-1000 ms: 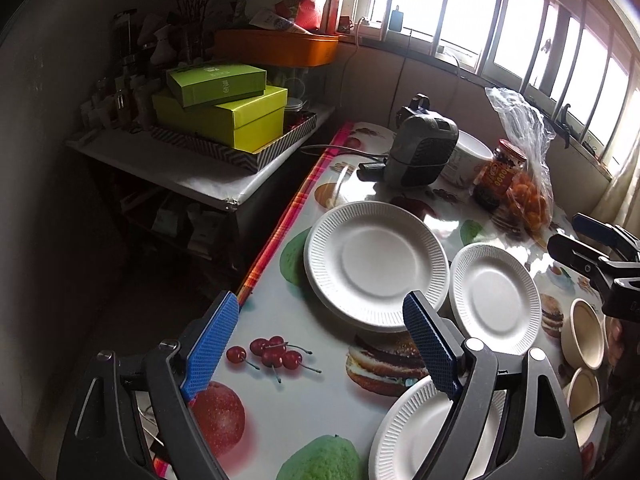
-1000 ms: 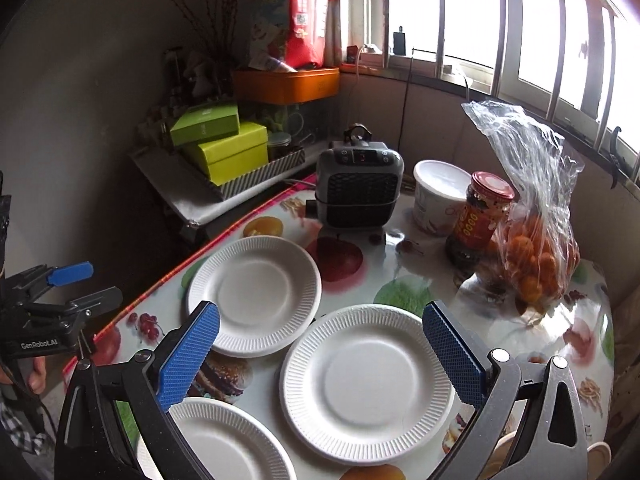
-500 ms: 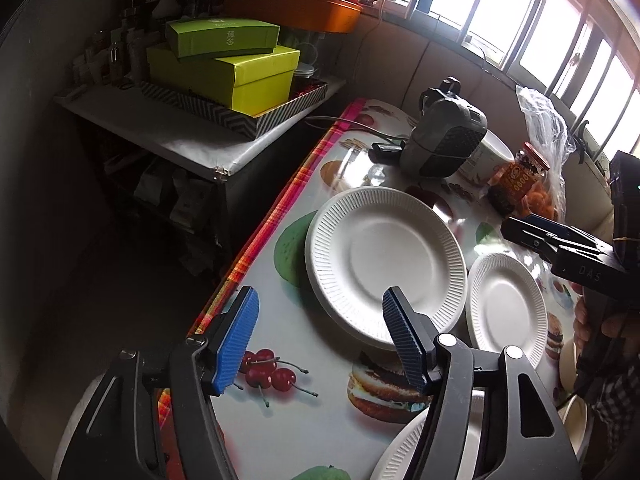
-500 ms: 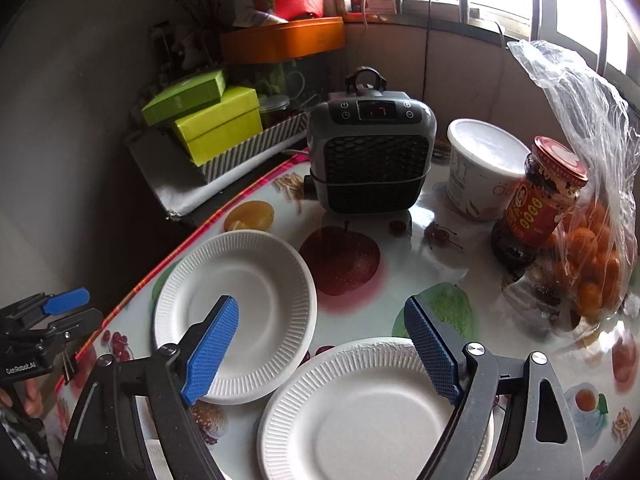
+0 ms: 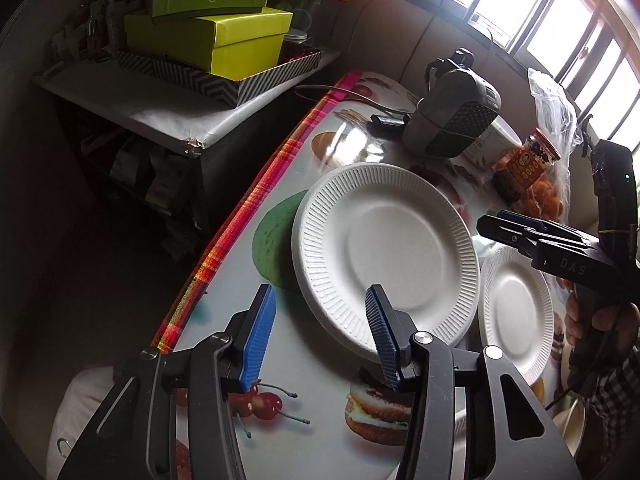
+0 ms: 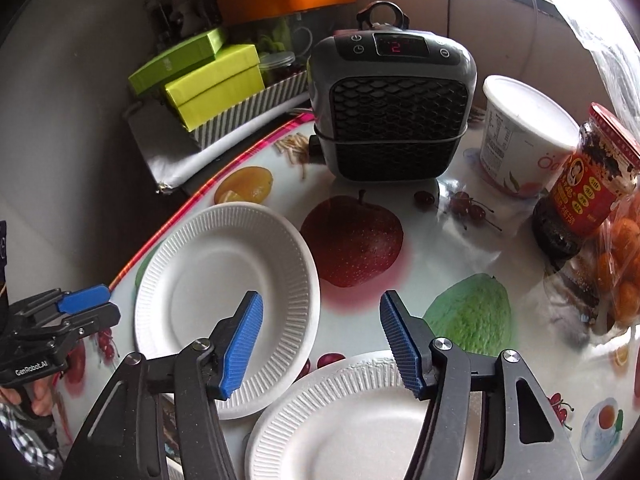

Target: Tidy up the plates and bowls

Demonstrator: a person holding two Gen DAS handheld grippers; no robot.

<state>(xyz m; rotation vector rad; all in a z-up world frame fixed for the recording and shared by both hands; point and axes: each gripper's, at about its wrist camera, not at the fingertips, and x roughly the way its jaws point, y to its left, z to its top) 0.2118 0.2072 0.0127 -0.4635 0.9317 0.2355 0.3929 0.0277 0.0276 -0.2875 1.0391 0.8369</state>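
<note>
A large white paper plate (image 5: 384,248) lies near the table's left edge, with a second paper plate (image 5: 516,312) to its right. My left gripper (image 5: 320,300) hovers at the large plate's near rim, its jaws closing. One pad is over the rim, the other over the cloth, and nothing is gripped. In the right wrist view the same plate (image 6: 224,300) shows, with the second plate (image 6: 360,420) nearer. My right gripper (image 6: 322,304) is above the gap between them, jaws closing, with the large plate's right rim between the pads but not pressed. A cream bowl (image 5: 572,428) is partly hidden at the lower right.
A grey heater (image 6: 392,108), a white tub (image 6: 520,136), a sauce jar (image 6: 588,200) and a bag of oranges (image 6: 620,272) stand at the back of the table. Green boxes (image 5: 208,36) sit on a side shelf past the table's striped left edge (image 5: 240,208).
Both grippers have come down and forward toward the large plate, and both pairs of jaws have narrowed. The plates have not moved.
</note>
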